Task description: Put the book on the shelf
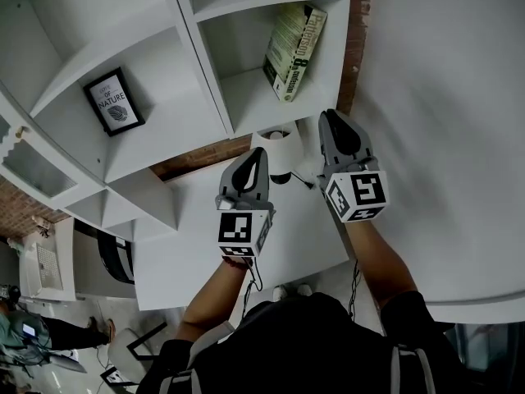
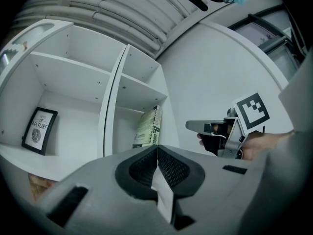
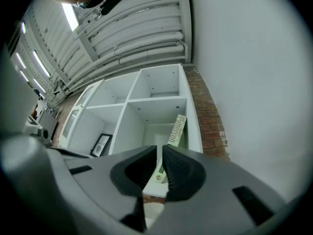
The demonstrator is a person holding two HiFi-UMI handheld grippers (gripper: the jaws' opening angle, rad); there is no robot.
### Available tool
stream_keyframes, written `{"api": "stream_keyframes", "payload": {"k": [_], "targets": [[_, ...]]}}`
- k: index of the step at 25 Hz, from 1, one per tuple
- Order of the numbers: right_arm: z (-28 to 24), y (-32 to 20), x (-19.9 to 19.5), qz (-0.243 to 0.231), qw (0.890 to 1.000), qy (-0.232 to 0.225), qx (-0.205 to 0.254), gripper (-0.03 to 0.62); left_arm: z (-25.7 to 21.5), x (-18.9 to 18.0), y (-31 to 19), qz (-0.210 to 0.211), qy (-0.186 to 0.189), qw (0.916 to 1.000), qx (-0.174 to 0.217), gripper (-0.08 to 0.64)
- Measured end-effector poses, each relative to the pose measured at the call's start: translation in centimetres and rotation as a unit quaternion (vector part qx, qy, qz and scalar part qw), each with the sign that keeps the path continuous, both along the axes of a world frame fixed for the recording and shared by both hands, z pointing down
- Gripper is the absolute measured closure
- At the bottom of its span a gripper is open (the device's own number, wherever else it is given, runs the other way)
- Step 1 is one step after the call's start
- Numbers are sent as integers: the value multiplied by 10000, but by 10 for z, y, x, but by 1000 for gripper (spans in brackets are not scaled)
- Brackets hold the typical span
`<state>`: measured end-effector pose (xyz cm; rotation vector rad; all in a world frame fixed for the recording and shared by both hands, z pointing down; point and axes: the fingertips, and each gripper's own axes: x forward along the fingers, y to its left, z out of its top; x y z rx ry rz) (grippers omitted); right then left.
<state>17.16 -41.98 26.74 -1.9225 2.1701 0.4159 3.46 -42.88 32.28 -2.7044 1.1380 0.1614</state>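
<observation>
The book stands in the right-hand compartment of the white shelf unit. It is tilted, its foot on the compartment floor and its top leaning towards the right side wall. The spine faces outward, pale green with dark lettering. Neither pair of tongs touches it.

The left tongs are held out in front of the shelf, below the book's compartment. In the left gripper view the two dark ribbed pads are pressed together with nothing between them. The right tongs are held just to the right of them and a little closer to the shelf. The right gripper view shows their jaws brought together and empty, with the distant book visible through the thin slit between them.

A black-framed picture leans at the back of the compartment to the left, well apart from the book. Below the shelf unit lies a white table. A white round object with a dark opening sits between the two tongs in the head view. A strip of brick wall runs beside the shelf's right edge.
</observation>
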Motion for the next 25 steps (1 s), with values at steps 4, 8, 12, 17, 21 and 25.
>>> {"api": "stream_keyframes", "payload": {"k": [4, 8, 12, 17, 21, 25], "targets": [[9, 10, -12, -175, 9997, 141, -36, 538, 1, -7, 6, 15, 222, 9998, -9, 541], [20, 15, -18, -361, 9993, 49, -115, 538, -4, -9, 11, -42, 177, 9993, 311, 540], [28, 20, -20, -398, 9991, -15, -161, 538, 3, -12, 14, -55, 136, 9995, 273, 541], [35, 31, -7, -375, 9989, -173, -211, 538, 12, -16, 19, -51, 106, 9998, 144, 540], [38, 45, 1, -339, 9990, -189, -219, 538, 14, -22, 22, -112, 28, 9998, 186, 541], [50, 51, 2, -408, 9983, -204, -351, 538, 18, -28, 23, -169, 58, 9997, 148, 540]]}}
